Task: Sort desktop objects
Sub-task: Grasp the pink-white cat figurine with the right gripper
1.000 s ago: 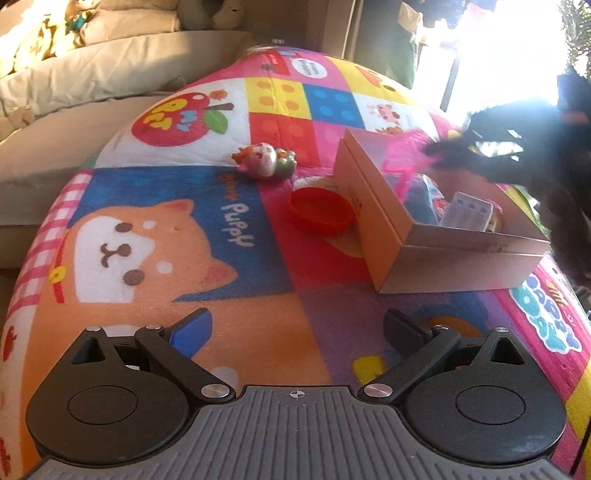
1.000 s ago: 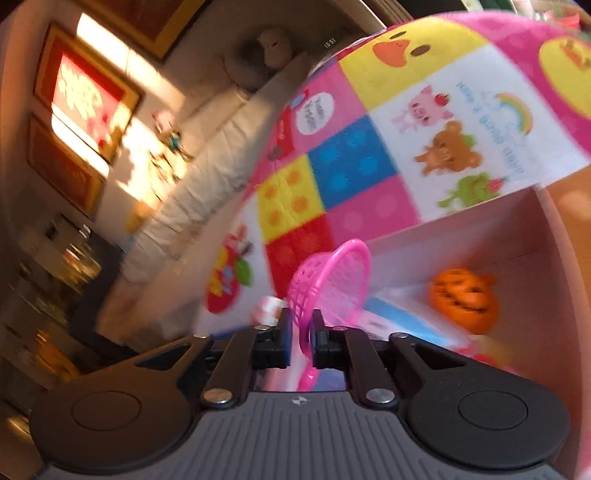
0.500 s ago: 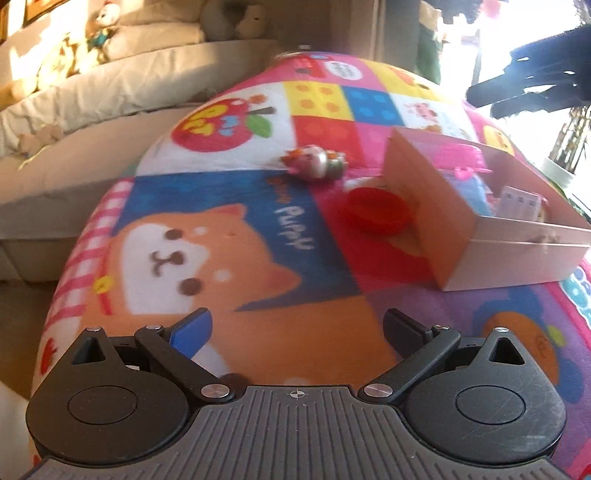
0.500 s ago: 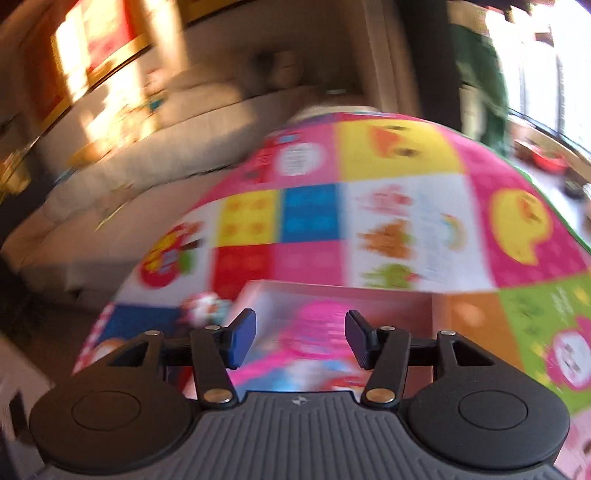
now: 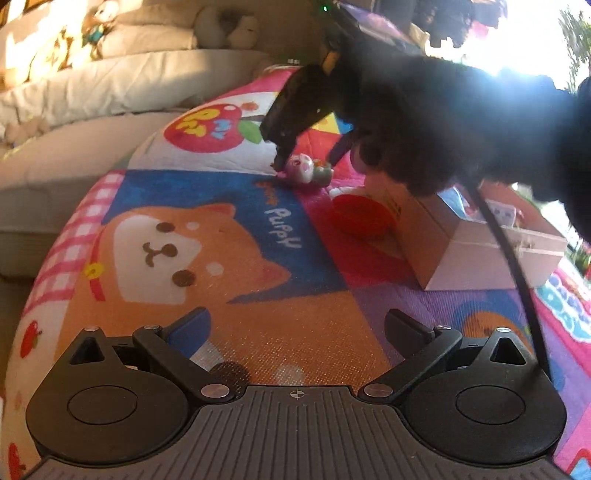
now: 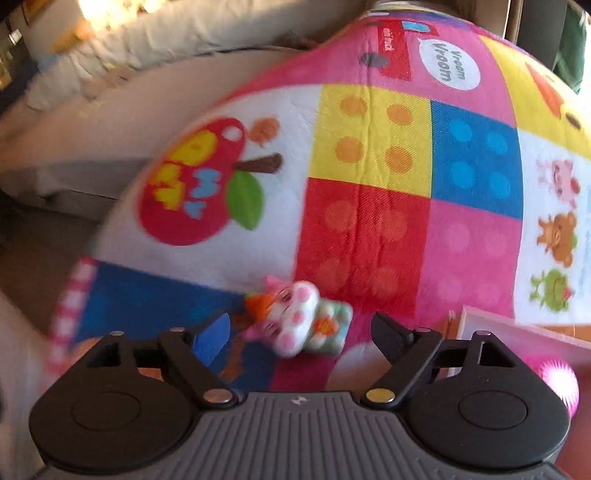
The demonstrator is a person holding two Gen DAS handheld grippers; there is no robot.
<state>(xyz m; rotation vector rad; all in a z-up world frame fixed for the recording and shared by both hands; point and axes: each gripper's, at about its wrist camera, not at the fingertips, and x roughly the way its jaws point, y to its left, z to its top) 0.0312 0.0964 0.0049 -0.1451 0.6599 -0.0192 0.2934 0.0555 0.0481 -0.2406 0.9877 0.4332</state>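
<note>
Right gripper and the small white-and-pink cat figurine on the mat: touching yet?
Apart. In the right wrist view the right gripper stands open around the cat figurine, with mat visible between each fingertip and the toy.

Home living room: sofa (image 5: 110, 85), children's play mat (image 5: 258, 295), plush toys (image 5: 225, 26).

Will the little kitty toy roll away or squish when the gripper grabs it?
The kitty toy probably won't roll: it looks lumpy and lies flat on the mat. It looks hard and glossy, so it likely won't squish but might slip. The right gripper is open around it.
</note>
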